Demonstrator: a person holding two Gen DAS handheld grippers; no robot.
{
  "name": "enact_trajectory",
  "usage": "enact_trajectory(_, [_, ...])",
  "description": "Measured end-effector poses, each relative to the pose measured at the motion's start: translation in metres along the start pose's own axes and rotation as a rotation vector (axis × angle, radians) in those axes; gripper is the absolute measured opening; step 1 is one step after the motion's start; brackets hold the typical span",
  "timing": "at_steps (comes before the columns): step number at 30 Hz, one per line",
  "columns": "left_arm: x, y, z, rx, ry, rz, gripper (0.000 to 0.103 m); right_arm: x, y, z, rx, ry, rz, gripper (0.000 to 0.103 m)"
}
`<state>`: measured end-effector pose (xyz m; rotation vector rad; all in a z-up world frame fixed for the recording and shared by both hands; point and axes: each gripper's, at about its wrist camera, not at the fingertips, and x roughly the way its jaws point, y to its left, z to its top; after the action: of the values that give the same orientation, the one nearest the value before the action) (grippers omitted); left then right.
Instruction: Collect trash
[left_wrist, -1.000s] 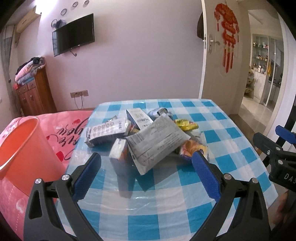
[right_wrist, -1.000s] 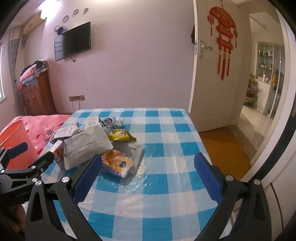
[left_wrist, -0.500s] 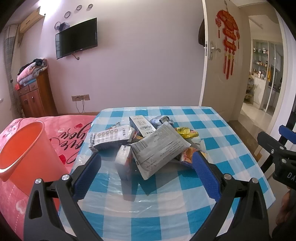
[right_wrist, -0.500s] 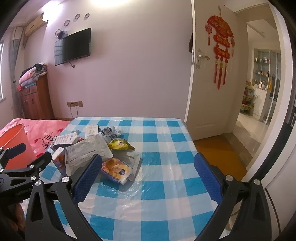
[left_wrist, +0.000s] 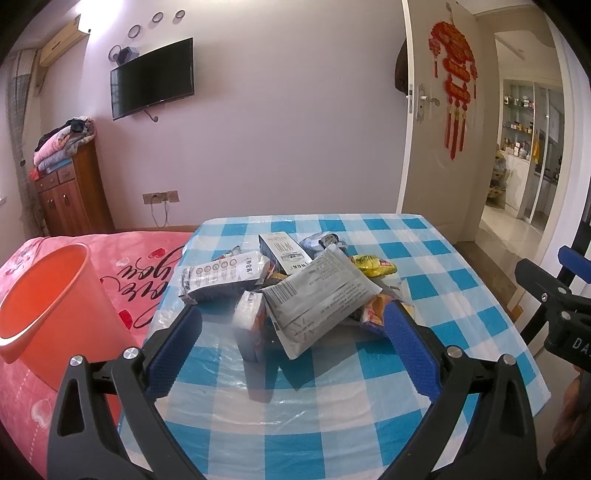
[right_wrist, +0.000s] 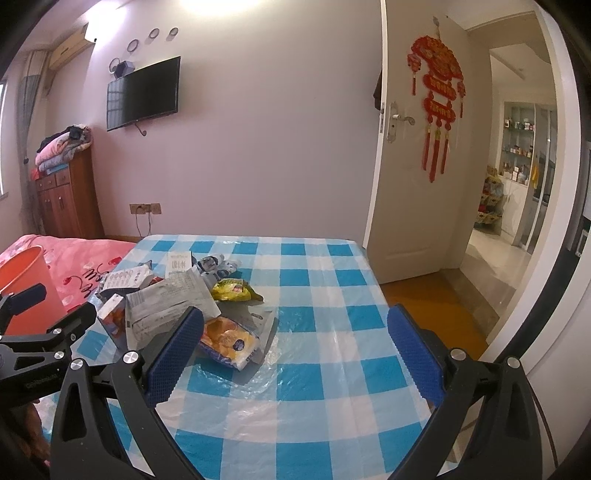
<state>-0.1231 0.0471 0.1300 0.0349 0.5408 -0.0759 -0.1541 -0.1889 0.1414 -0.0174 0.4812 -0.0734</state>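
- The left gripper (left_wrist: 291, 347) was held wide open and empty above the near part of the checked table (left_wrist: 461, 295), its blue pads set either side of the trash pile (left_wrist: 295, 291) without touching it.
- The right gripper (right_wrist: 295, 350) was likewise spread open with nothing in it, over bare tablecloth to the right of the pile.
- A grey printed pouch (left_wrist: 317, 299) was seen lying tilted on top of the pile, with a small carton (left_wrist: 251, 325) upright just beside it on the left.
- A yellow wrapper (right_wrist: 234, 290) and an orange snack packet (right_wrist: 229, 339) were seen at the pile's right edge.
- Open cloth was left along the near and right table edges.
- An orange bucket (left_wrist: 55, 314) was placed left of the table, against the pink bed (left_wrist: 140, 266).
- An open door (right_wrist: 413, 177) was seen beyond the far right corner.
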Motion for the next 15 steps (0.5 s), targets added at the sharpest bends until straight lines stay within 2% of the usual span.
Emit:
enact_trajectory(9, [0.012,0.0,-0.007,0.035,0.013,-0.045,0.099,0.016,-0.005,-0.008,0.016,0.043,0.042,0.098])
enact_trajectory(15, [0.029,0.007,-0.016,0.105,0.022,-0.093,0.099,0.043,-0.02,-0.021,0.103,0.139,0.142,0.098])
